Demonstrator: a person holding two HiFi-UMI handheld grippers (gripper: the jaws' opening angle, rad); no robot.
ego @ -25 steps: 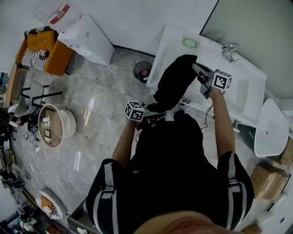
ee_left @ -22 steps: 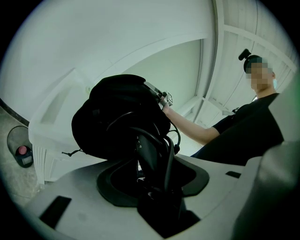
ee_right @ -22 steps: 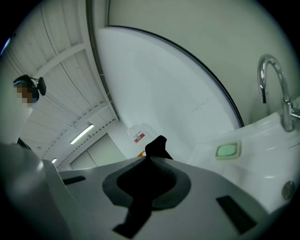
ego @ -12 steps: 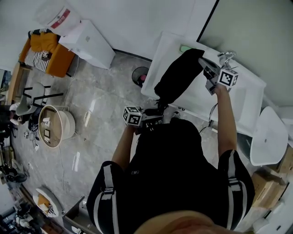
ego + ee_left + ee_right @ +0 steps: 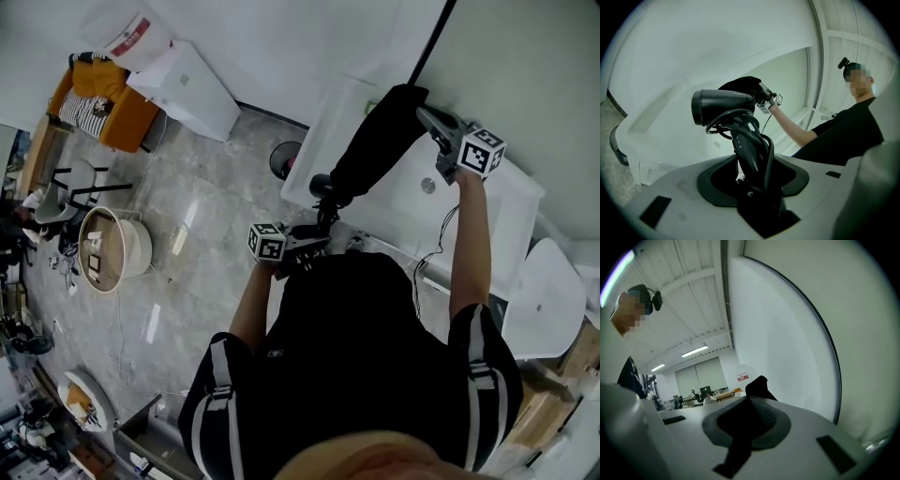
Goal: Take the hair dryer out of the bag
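Overhead, the head view shows the right gripper point(image 5: 424, 116) holding a black bag point(image 5: 375, 145) up by its top above a white counter point(image 5: 487, 202). The bag hangs slanting down to the hair dryer point(image 5: 322, 187) at its lower mouth, and the left gripper point(image 5: 322, 236) takes the dryer's handle from below. In the left gripper view, the jaws are clamped on that handle, the cord point(image 5: 769, 154) looped round it, the barrel level in front of the bag. In the right gripper view, the jaws are pinched together on black bag fabric.
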